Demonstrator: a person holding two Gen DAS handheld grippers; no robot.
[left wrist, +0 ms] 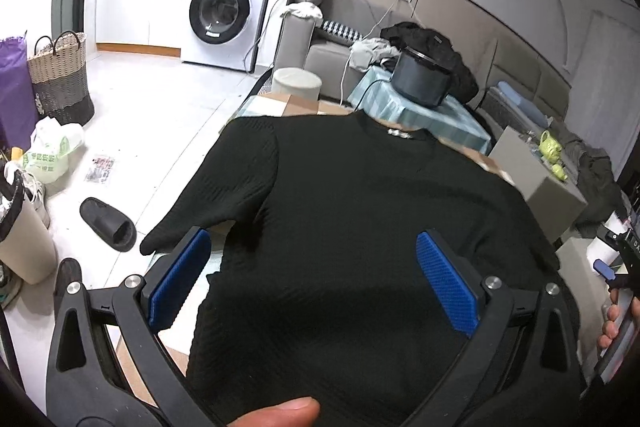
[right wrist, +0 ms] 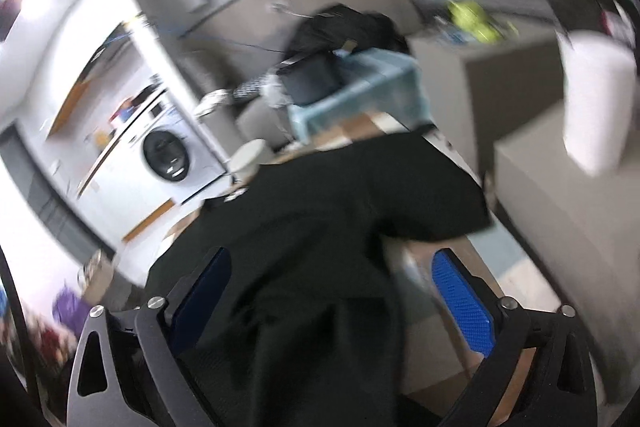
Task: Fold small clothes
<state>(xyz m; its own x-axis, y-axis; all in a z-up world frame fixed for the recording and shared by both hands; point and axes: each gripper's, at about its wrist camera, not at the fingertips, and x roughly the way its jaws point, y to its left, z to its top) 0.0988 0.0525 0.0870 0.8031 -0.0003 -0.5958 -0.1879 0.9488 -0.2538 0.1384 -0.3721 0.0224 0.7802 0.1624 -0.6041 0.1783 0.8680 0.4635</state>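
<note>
Both jaws wide open, nothing gripped. Left gripper (left wrist: 312, 283) hovers over the shirt (left wrist: 352, 227) body; right gripper (right wrist: 332, 303) sits over its near right side, view blurred. Shirt lies spread flat on the surface (left wrist: 304, 105), collar far, left sleeve (left wrist: 224, 187) hanging off the left edge. No fold visible yet, so I judge sleeves and body all remain.

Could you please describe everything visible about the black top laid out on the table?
The black top is a ribbed, textured knit with short sleeves and a round neckline bearing a small silvery ornament. It lies spread flat, neckline away from the cameras, one sleeve hanging over the table's edge. Both the left gripper and right gripper are open above its lower part.
</note>
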